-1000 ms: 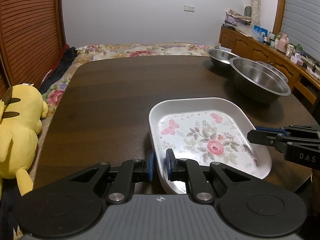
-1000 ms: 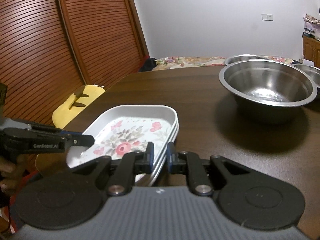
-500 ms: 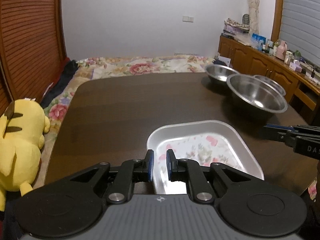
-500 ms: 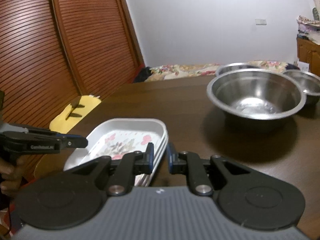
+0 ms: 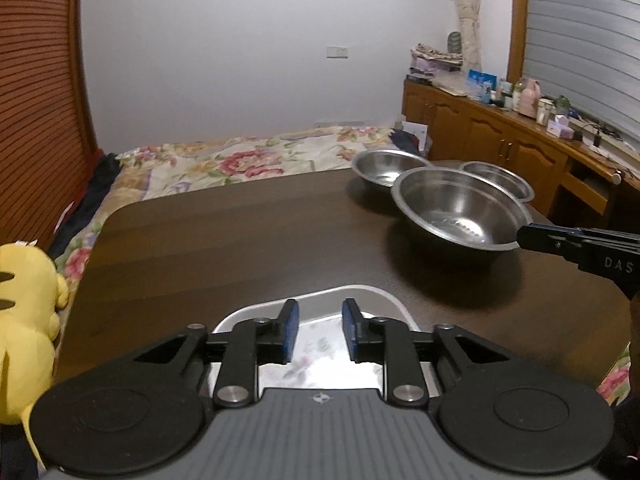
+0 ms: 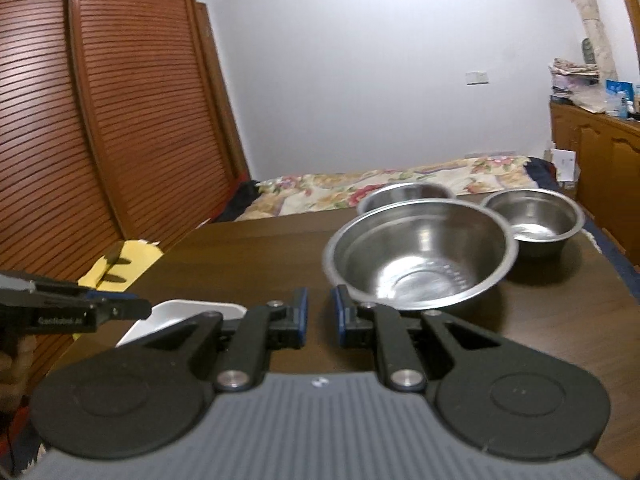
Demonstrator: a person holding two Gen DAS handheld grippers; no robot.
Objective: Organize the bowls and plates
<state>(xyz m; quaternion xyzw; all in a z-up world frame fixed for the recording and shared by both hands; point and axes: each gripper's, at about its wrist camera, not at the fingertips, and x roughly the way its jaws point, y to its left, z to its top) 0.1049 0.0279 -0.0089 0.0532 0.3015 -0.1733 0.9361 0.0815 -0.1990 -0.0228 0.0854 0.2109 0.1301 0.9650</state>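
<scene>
A stack of white floral plates (image 5: 320,300) lies at the near edge of the dark table (image 5: 240,240); its corner also shows as a white plate (image 6: 180,312) in the right wrist view. My left gripper (image 5: 320,330) hovers just above the stack, jaws opening, pads touching nothing. My right gripper (image 6: 321,318) is shut with nothing between its pads, just short of the large steel bowl (image 6: 420,256). Behind it stand a small bowl (image 6: 532,216) and a far bowl (image 6: 404,194). Each gripper shows in the other's view: right gripper (image 5: 524,236), left gripper (image 6: 132,308).
A yellow plush toy (image 5: 24,320) sits off the table's left edge. A floral bed (image 5: 240,160) lies beyond the far edge. A wooden sideboard (image 5: 500,136) with clutter runs along the right. Slatted wooden doors (image 6: 100,140) stand to the left.
Both grippers have drawn back and up from the plate stack's rim, which stays on the table. The left jaws have widened. The steel bowls now sit nearer the middle of both views.
</scene>
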